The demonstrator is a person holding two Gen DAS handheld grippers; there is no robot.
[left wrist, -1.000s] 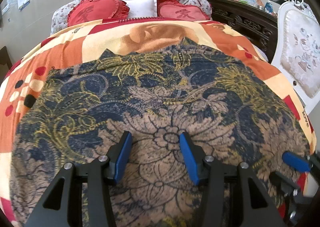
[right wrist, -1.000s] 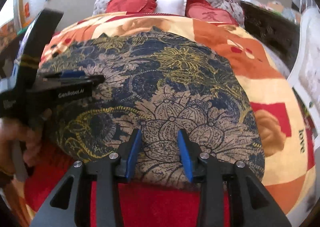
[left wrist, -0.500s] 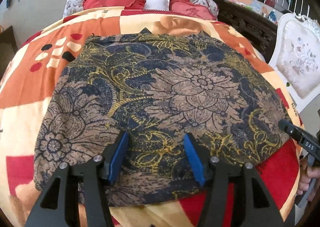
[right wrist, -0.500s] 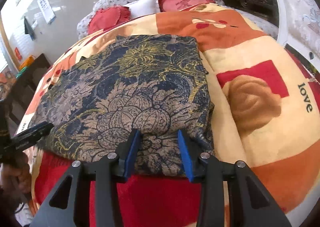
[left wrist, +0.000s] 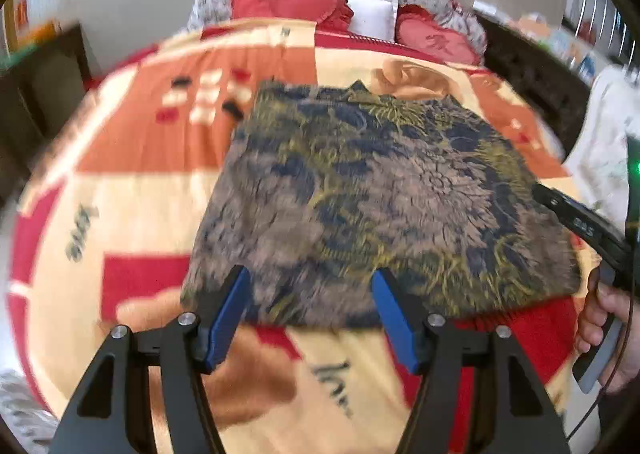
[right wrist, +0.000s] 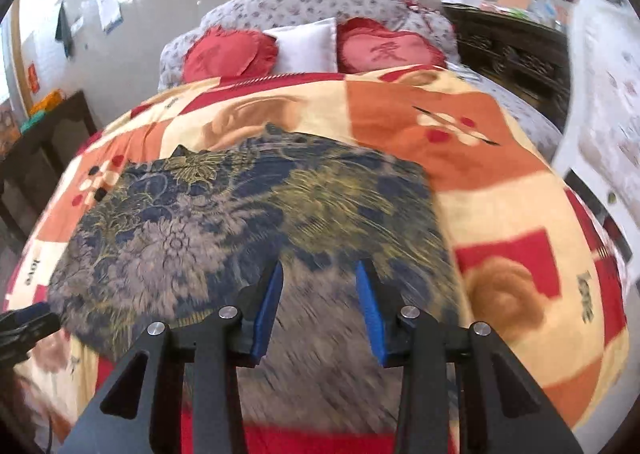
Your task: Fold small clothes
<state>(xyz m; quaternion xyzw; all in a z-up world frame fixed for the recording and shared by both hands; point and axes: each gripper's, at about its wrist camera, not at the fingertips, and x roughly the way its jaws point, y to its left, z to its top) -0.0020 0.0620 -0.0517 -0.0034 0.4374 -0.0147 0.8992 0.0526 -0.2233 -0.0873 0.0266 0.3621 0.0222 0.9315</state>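
I am keeping the floral garment [left wrist: 372,206] spread flat at the centre of the blanket [left wrist: 152,158] so its edges are lying square for a fold. My left gripper [left wrist: 312,320] is hanging released over the hem at six o'clock, nothing between its blue pads; its jaws have just been widening. My right gripper [right wrist: 318,306] is hovering half-open above the cloth, gripping nothing. Against a second ago, both are sitting higher and farther back, and far more bare blanket is showing around the garment.
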